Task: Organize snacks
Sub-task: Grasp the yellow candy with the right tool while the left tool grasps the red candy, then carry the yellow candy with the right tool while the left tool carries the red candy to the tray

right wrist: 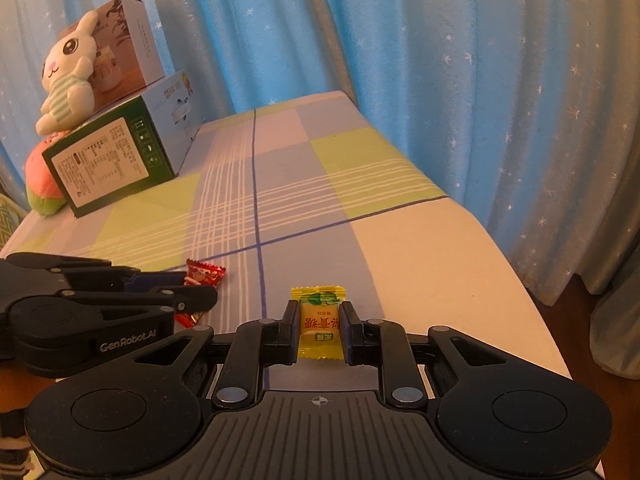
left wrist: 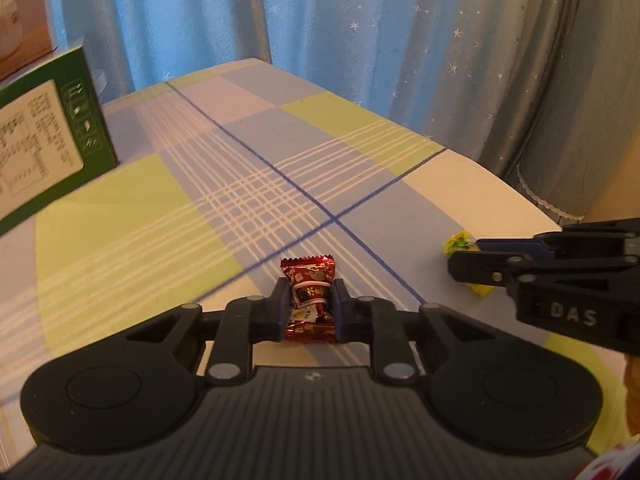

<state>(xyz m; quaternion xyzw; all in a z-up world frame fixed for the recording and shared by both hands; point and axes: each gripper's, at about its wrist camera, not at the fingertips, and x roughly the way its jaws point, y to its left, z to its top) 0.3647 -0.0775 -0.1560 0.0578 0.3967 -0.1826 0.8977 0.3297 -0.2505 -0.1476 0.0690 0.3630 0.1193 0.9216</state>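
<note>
Two candies (left wrist: 309, 300), one per gripper (left wrist: 308, 312)

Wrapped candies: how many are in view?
2. The red candy sits clamped in the left gripper; the yellow candy in the right gripper. More may lie out of view.

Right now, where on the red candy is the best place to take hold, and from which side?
Across its plump middle, coming from its near end with a finger on each long side. The red candy lies flat on the tablecloth, its crimped ends thin and floppy, so the filled body gives the firmest hold. The left gripper already grips it this way.
</note>
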